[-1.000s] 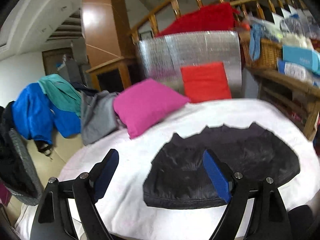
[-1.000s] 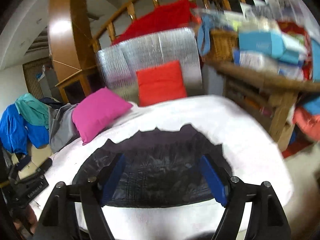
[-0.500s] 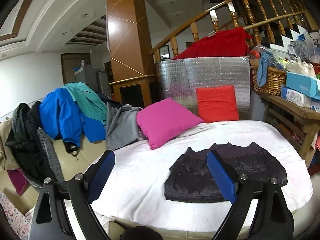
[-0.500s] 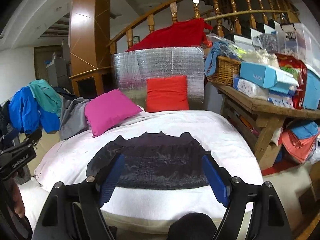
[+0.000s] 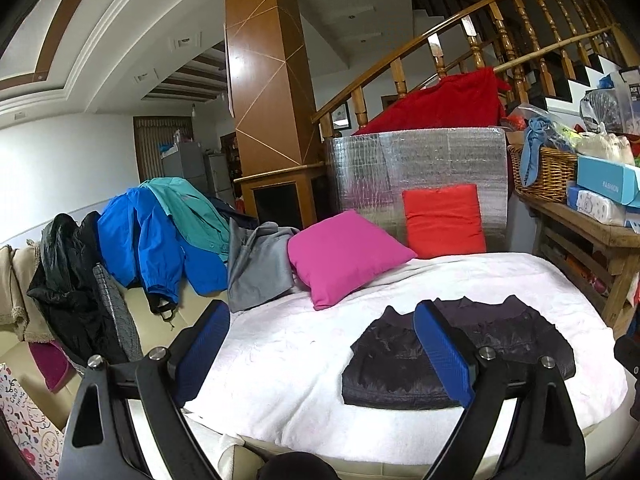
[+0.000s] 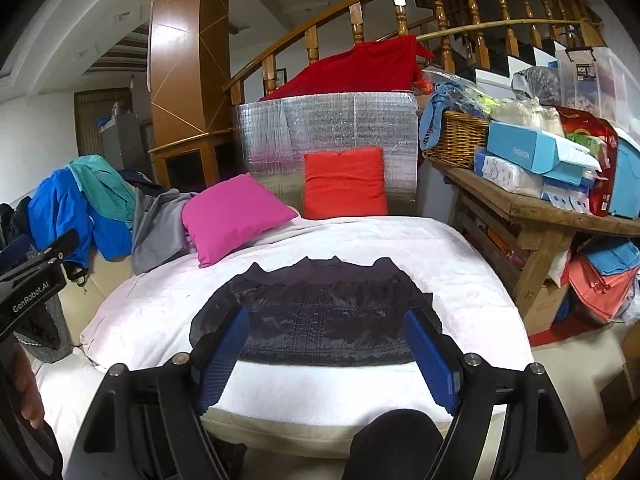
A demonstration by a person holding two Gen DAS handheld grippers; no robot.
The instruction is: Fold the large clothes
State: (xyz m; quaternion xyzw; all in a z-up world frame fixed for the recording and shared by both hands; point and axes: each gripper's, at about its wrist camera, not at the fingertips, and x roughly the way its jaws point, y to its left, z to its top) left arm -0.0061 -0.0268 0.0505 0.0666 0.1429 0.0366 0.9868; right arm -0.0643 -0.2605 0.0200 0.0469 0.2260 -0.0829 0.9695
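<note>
A dark quilted jacket (image 5: 400,364) (image 6: 320,316) lies folded flat on the white blanket (image 5: 288,340) (image 6: 460,264) that covers the bed. My left gripper (image 5: 320,344) hovers back from the bed's near edge, open, with nothing between its blue pads; the jacket sits beyond its right finger. My right gripper (image 6: 328,348) is open too, held above the near edge with the jacket framed between its fingers but well away from them. The left gripper's body (image 6: 32,280) shows at the left edge of the right wrist view.
A pink pillow (image 5: 344,256) and a red pillow (image 5: 442,220) rest at the bed's far side before a silver foil panel (image 5: 416,168). Blue, teal, grey and black clothes (image 5: 156,232) hang over a sofa at left. A cluttered wooden table (image 6: 532,200) stands at right.
Both grippers have drawn back and up from the jacket, which now looks smaller and farther off. The jacket stays flat where it was.
</note>
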